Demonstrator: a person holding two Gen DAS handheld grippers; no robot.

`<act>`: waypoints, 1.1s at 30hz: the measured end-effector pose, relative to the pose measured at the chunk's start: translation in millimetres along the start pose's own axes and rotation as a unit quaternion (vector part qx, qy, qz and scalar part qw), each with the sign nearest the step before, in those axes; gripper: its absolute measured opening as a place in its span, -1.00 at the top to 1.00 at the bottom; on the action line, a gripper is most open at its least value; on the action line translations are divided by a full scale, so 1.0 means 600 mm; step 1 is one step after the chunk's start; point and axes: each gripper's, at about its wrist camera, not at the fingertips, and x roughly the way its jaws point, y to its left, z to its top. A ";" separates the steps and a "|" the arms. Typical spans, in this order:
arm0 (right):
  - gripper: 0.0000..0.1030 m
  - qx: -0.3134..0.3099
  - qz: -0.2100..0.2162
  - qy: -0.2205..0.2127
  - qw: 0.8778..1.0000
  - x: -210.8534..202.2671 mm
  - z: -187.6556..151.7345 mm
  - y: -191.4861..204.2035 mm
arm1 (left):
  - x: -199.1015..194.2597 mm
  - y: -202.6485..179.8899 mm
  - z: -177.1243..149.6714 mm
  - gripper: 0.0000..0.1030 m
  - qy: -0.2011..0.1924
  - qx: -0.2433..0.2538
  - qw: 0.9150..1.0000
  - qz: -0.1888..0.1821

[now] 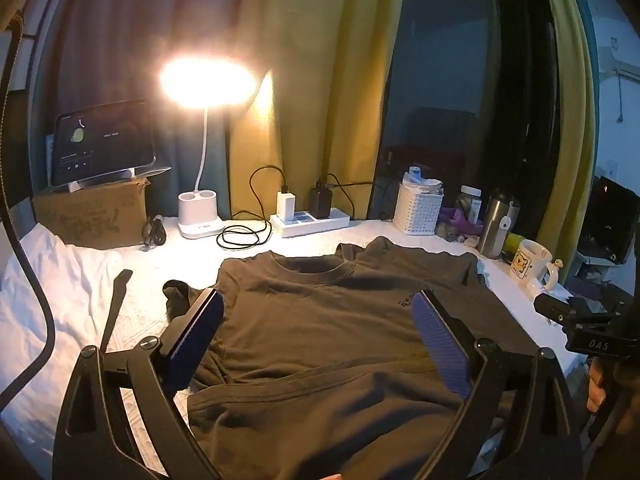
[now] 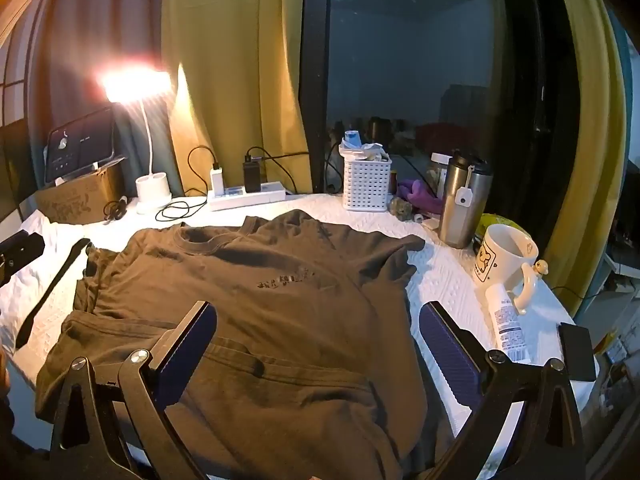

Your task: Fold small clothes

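A dark brown T-shirt (image 1: 320, 320) lies front up on the white table cover (image 1: 168, 252), collar toward the back, its lower part folded up over the chest. My left gripper (image 1: 320, 312) hovers open above the shirt, nothing between its blue pads. In the right wrist view the same T-shirt (image 2: 256, 300) fills the middle. My right gripper (image 2: 316, 320) is open over the shirt's right side, with its right finger above bare table cover (image 2: 444, 276). The body of the right gripper (image 1: 580, 320) shows at the right edge of the left wrist view.
A white cloth (image 1: 60, 280) lies at left. Along the back stand a lit desk lamp (image 1: 202, 216), a tablet on a cardboard box (image 1: 96, 216), a power strip (image 1: 308, 220) and a white basket (image 2: 366, 184). At right are a steel tumbler (image 2: 464, 204), a mug (image 2: 504, 256), a tube (image 2: 506, 320) and a phone (image 2: 576, 352).
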 end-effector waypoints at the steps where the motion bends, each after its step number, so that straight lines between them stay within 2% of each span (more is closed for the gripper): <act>1: -0.98 0.000 0.000 0.000 1.000 0.002 0.000 -0.001 | -0.001 0.000 -0.001 -0.83 0.000 0.000 1.000 0.000; 16: -0.98 -0.002 -0.001 0.002 1.000 -0.003 0.003 0.000 | -0.007 -0.005 0.003 -0.83 -0.009 -0.001 1.000 0.000; 21: -0.98 -0.003 -0.002 0.001 1.000 -0.003 0.003 0.000 | -0.011 -0.006 0.004 -0.83 -0.016 -0.003 1.000 0.011; 28: -0.98 -0.003 -0.002 0.001 1.000 -0.004 0.004 0.000 | -0.015 -0.003 0.006 -0.83 -0.021 -0.005 1.000 -0.009; 33: -0.98 -0.004 -0.002 0.002 1.000 -0.003 0.003 0.001 | -0.015 -0.001 0.009 -0.83 -0.021 -0.004 1.000 -0.001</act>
